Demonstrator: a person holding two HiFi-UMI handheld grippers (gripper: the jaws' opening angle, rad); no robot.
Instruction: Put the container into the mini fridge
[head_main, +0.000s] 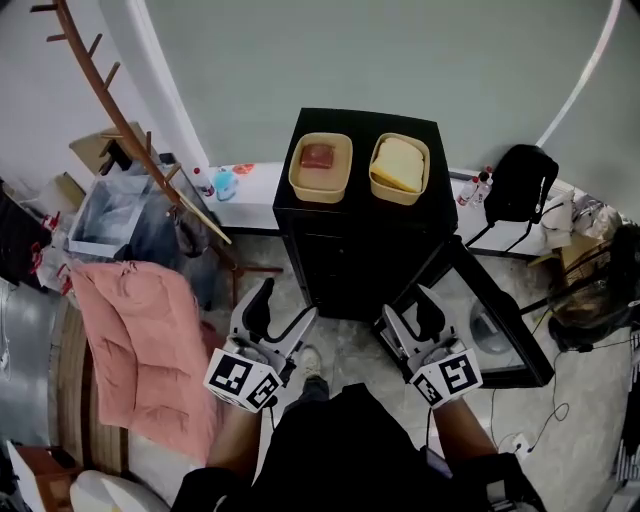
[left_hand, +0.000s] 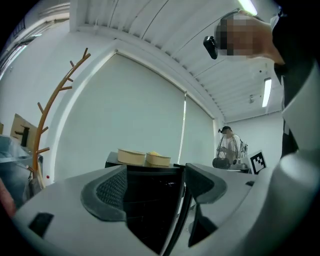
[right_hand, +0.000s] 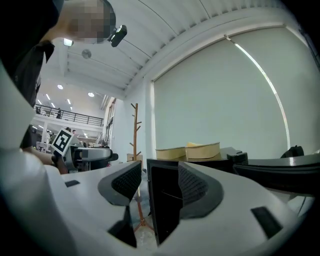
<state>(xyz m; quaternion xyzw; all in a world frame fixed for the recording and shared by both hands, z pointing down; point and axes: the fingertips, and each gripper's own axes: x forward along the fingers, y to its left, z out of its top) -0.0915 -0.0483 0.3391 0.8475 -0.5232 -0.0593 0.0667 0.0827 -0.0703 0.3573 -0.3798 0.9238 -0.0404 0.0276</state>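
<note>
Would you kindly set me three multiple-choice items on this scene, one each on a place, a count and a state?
1. Where do the containers stand?
A. on top of the fridge
B. on the floor
C. inside the fridge

2. How many containers are there?
A. one
B. two
C. four

3. How are the left gripper and right gripper?
A. both open and empty
B. both shut on a container
C. one shut on a door handle

Answers:
1 A: both sit on the black top in the head view.
2 B: two tan ones stand side by side.
3 A: each gripper view shows the jaws apart with nothing between the pads.
</note>
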